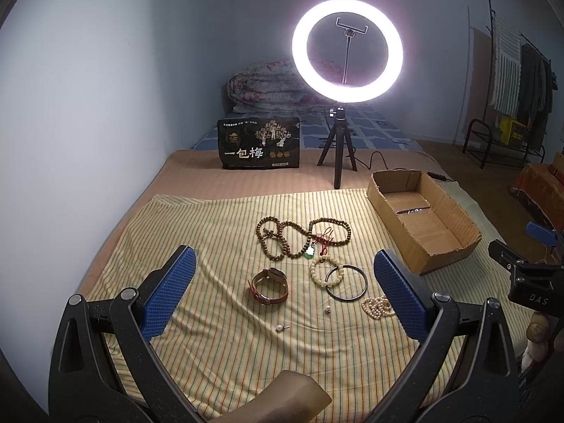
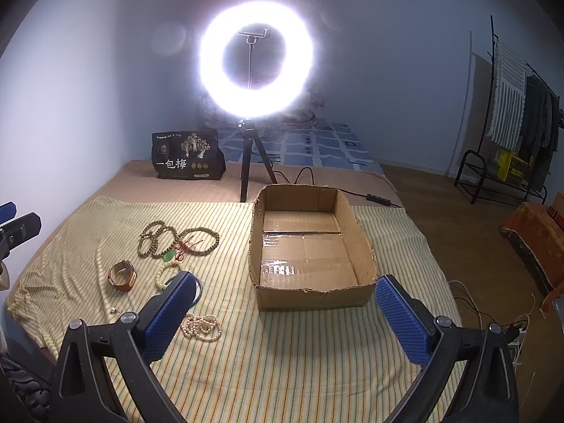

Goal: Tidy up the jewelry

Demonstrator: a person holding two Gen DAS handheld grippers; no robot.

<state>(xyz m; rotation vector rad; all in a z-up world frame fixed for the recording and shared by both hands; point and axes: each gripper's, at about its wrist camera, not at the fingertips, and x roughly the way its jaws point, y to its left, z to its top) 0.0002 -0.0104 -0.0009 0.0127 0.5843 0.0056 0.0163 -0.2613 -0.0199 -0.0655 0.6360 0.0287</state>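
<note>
Fingers [image 1: 172,292] of my left gripper [image 1: 285,292] stand spread wide with nothing between them, hovering above the striped cloth [image 1: 225,359] on the bed; my right gripper [image 2: 285,317] is equally wide open and holds nothing. Between the left fingers lie a brown-strapped watch [image 1: 269,285], a cream bead bracelet [image 1: 326,270] overlapping a dark bangle [image 1: 347,283], and two small pearl studs [image 1: 280,328], one nearer me, the other [image 1: 328,310] closer to the bangle. Beyond those fingertips sprawls a long wooden bead strand [image 1: 303,234] with a red cord and green pendant [image 1: 310,252]. A pearl strand [image 1: 377,306] sits just beside the left gripper's right finger. Ahead of my right gripper, between its fingers, sits an open cardboard box [image 2: 363,246] with nothing inside. Farther back stand a lit ring light [image 1: 347,47] on its tripod and a black snack bag [image 1: 259,142].
</note>
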